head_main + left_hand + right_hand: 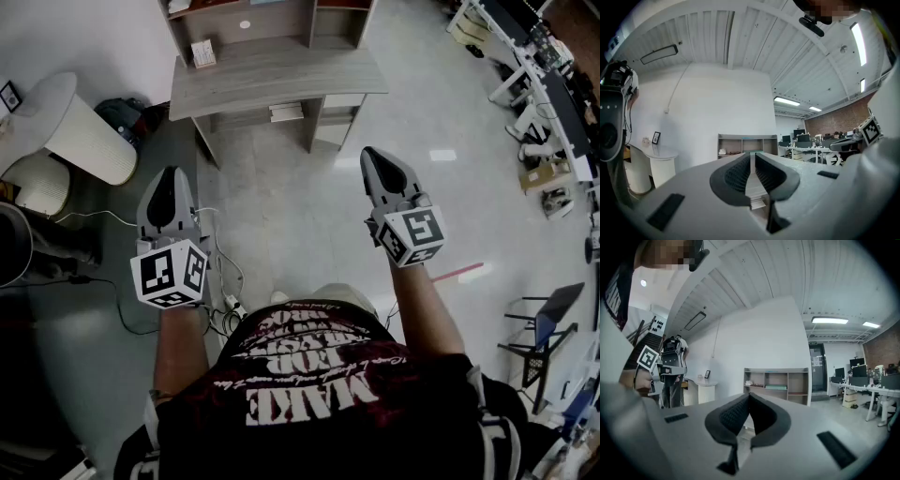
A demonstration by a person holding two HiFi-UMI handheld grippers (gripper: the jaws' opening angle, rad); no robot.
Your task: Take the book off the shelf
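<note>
A grey wooden shelf unit with a desk top (272, 66) stands against the wall ahead of me, well out of reach. In the right gripper view the shelf (776, 380) shows open compartments, and a flat greenish book (776, 387) lies in the middle one. My left gripper (172, 173) points at the floor left of the unit. Its jaws stand a narrow slit apart with nothing between them (753, 157). My right gripper (367, 153) is held out to the right of the desk, its tips (749, 394) meeting, empty.
A white round side table (84, 127) and a dark bag (122, 112) stand left of the shelf. Cables and a power strip (225, 295) lie on the floor by my feet. Office desks (544, 84) and a folded chair (548, 328) line the right side.
</note>
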